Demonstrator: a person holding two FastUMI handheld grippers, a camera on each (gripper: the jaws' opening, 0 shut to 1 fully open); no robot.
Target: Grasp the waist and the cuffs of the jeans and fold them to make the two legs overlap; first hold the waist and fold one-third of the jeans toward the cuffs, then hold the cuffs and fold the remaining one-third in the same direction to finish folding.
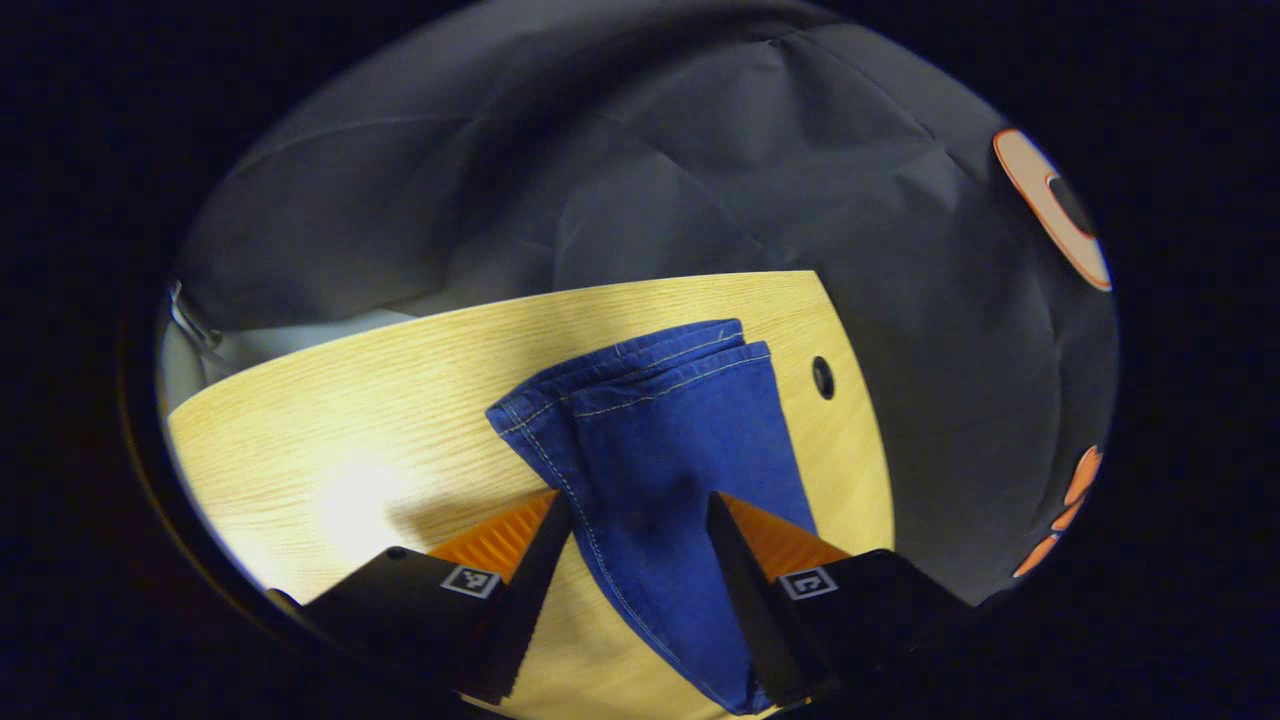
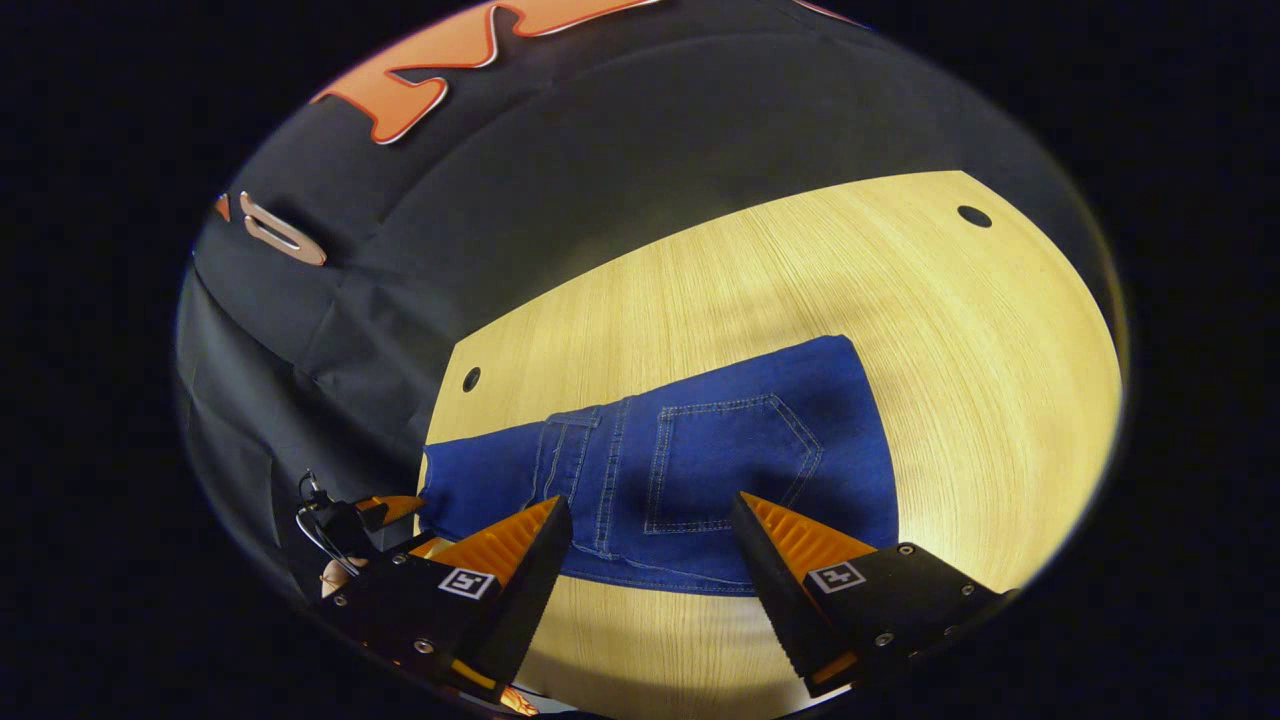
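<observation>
Jeans [image 2: 700, 470] lie folded on the table [image 2: 950, 330] (legs overlapped), both claws [image 1: 640, 530] [image 2: 650, 540] spread wide, empty

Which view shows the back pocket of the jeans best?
The right gripper view: the back pocket of the jeans lies flat there, stitching outlined. The left gripper view shows the stacked cuffs and leg instead.

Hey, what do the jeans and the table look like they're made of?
The jeans look like blue denim, matte, with pale contrast stitching along seams and back pocket. The table looks like light wood or wood-look laminate: fine straight grain and a soft sheen under the light; which one is unclear.
</observation>
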